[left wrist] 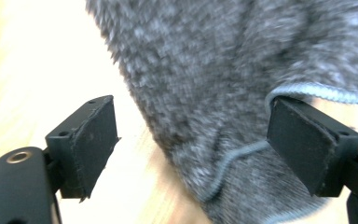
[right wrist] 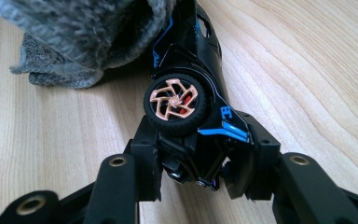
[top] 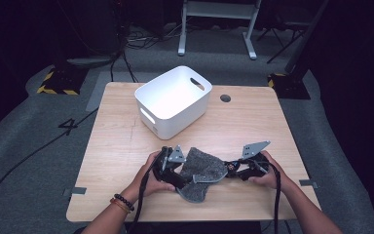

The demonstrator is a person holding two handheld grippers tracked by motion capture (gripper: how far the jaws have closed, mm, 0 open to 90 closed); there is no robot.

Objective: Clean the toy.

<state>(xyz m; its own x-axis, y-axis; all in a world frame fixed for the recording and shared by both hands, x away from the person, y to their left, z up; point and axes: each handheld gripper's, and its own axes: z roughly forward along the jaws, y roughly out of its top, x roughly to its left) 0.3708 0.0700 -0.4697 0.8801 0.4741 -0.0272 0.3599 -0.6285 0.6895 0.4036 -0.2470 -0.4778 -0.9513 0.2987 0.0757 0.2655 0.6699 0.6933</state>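
1. At the near edge of the table, a grey cloth lies partly over a black toy car.
2. Right gripper: jaws clamped on the car's end, beside a copper-spoked wheel.
3. Left gripper: jaws spread apart, released; the cloth lies between them, unpressed.
4. A white bin stands well behind.
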